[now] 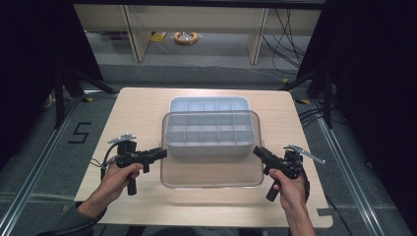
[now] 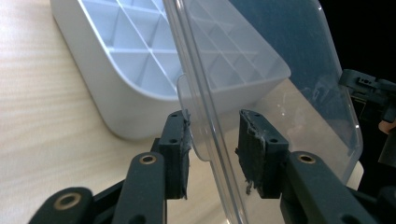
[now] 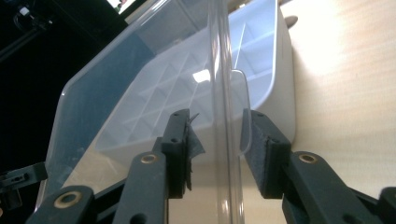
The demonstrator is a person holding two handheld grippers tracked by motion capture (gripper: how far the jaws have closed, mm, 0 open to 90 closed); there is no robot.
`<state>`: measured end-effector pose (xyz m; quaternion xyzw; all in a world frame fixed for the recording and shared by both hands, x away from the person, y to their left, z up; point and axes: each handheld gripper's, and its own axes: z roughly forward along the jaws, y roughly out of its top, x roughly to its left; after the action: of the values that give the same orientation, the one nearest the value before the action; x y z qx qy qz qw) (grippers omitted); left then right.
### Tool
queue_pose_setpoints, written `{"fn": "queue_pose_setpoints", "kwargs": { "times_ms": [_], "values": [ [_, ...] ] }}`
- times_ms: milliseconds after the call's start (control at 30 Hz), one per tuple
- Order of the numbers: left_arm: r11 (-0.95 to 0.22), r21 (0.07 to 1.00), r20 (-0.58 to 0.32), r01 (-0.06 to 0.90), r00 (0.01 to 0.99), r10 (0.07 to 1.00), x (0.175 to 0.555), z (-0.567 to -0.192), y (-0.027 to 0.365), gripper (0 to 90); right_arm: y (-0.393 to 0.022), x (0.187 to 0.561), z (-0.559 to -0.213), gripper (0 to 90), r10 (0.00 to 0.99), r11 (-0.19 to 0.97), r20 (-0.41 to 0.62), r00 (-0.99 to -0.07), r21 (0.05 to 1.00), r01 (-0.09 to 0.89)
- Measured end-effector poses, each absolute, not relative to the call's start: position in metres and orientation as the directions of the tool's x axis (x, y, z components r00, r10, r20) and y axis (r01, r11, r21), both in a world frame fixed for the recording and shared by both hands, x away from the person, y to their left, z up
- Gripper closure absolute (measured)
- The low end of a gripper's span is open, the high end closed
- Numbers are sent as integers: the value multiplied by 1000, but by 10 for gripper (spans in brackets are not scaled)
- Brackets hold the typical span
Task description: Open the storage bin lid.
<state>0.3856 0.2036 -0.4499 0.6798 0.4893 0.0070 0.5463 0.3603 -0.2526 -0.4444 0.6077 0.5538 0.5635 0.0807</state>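
Now both grippers, left (image 1: pixel 162 153) and right (image 1: pixel 256 151), fingers clamped on the clear lid's (image 1: pixel 211 172) edge tabs.

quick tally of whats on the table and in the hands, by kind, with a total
white divided tray: 1
clear plastic lid: 1
hand-held grippers: 2, the left gripper and the right gripper, one at each side edge of the lid
total: 4
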Motion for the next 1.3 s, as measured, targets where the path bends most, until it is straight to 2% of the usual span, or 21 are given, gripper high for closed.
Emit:
{"fn": "queue_pose_setpoints", "kwargs": {
  "times_ms": [33,67,533,567,667,1300],
  "values": [
    [69,747,-522,661,519,677,383,-452,204,622,-254,359,-448,631,772,-354,575,-272,744,568],
    [66,746,-527,663,526,667,382,-454,204,619,-252,357,-449,630,777,-355,579,-248,728,586],
    [19,736,-512,676,539,668,357,-469,205,616,-253,332,-468,626,771,-347,585,-252,717,604],
    [18,731,-519,682,539,663,355,-470,205,616,-251,329,-467,625,771,-360,596,-224,699,618],
    [14,723,-532,690,544,648,351,-473,207,616,-253,326,-474,625,768,-342,586,-257,715,610],
    [-56,700,-522,712,564,640,328,-491,209,607,-249,291,-488,627,780,-310,575,-247,698,646]
  ]
}}
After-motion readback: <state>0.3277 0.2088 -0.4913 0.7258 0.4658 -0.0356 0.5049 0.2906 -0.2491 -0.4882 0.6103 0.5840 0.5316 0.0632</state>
